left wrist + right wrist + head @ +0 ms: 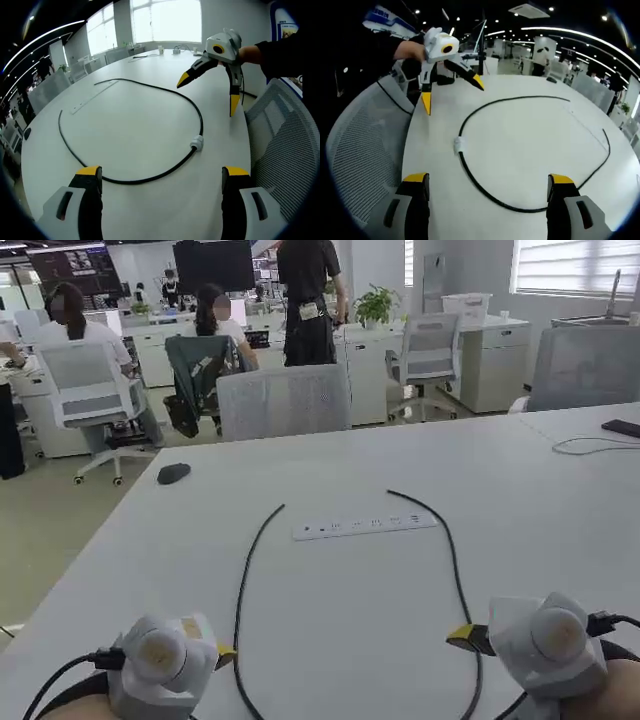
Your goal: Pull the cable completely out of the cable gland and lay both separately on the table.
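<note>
Cable (535, 96): looped on surface (530, 145), through gland (459, 145).
Left hand-held gripper (162, 172): jaws wide, empty.
Right hand-held gripper (489, 178): jaws wide, empty.

Table (350, 640), cable (453, 565), power strip (365, 527), perhaps mouse (173, 473)

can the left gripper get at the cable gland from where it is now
Probably yes. The left gripper is open, and the cable gland lies on bare table just ahead of its jaws with nothing between them. The right gripper is farther off, apart from it.
</note>
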The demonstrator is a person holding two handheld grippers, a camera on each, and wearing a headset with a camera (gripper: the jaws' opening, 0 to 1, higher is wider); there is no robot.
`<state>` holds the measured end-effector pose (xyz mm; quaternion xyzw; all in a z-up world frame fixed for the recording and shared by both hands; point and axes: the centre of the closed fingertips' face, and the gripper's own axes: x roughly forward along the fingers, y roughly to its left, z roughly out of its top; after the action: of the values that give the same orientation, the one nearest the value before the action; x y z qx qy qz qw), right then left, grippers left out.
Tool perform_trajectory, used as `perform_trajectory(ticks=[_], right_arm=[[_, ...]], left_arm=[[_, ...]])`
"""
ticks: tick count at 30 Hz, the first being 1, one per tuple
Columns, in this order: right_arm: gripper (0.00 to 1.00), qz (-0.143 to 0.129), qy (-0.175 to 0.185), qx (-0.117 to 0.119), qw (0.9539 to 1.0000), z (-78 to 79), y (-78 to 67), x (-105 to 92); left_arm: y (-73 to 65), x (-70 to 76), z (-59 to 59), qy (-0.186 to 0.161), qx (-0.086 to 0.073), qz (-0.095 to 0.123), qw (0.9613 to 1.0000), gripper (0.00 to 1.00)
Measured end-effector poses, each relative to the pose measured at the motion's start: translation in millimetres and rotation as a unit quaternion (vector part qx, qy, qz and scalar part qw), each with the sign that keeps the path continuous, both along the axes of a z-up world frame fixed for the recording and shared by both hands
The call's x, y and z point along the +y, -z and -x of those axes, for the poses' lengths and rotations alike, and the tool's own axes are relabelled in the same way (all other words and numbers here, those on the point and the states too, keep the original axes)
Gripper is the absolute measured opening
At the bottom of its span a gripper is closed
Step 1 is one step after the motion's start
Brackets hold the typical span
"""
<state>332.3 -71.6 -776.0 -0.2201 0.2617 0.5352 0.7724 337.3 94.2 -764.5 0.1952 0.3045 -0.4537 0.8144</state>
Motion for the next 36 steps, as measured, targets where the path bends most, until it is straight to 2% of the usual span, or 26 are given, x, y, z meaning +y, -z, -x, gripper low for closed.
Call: perform_trajectory(ticks=[6, 8, 9, 14, 18, 20, 22, 31, 33, 36], right_arm=[[0.99, 0.001, 0.000, 0.005, 1.0000, 0.9, 1.4, -0.6], [0.99, 0.002, 0.000, 0.004, 1.0000, 0.4, 1.7, -0.9], [0.99, 0.001, 0.001, 0.005, 1.0000, 0.0, 2.0, -1.0], [0.99, 0.003, -0.001, 0.005, 1.0000, 0.2, 2.7, -1.1], [0.99, 0.006, -0.003, 0.005, 1.0000, 0.3, 4.5, -1.9], [0.99, 0.011, -0.005, 0.004, 0.9999, 0.6, 5.9, -2.6], [0.99, 0.012, -0.005, 0.005, 0.9999, 0.6, 6.8, -3.1], [0.99, 0.012, -0.003, 0.010, 0.9999, 0.5, 8.1, -5.7], [0.99, 0.012, -0.003, 0.012, 0.9998, 0.9, 9.2, -6.1], [0.99, 0.012, -0.003, 0.013, 0.9998, 0.8, 9.8, -6.1]], left_arm=[[2.9, 4.3, 1.7, -0.006, 0.006, -0.005, 1.0000, 1.00], [2.7, 5.1, 1.5, -0.003, 0.003, -0.008, 1.0000, 1.00], [0.1, 7.0, -2.5, 0.003, -0.020, -0.017, 0.9996, 1.00], [-0.3, 8.0, -4.1, -0.009, -0.008, -0.009, 0.9999, 1.00], [0.7, 7.7, -3.7, -0.010, -0.006, -0.009, 0.9999, 1.00], [0.0, 7.7, -5.3, -0.009, -0.013, -0.009, 0.9998, 1.00], [0.4, 7.2, -5.4, -0.011, -0.007, -0.006, 0.9999, 1.00], [1.3, 8.9, -7.4, -0.015, -0.005, -0.005, 0.9999, 1.00], [0.6, 9.9, -8.6, -0.015, -0.009, -0.004, 0.9998, 1.00], [1.4, 11.1, -8.8, -0.018, -0.005, -0.003, 0.9998, 1.00]])
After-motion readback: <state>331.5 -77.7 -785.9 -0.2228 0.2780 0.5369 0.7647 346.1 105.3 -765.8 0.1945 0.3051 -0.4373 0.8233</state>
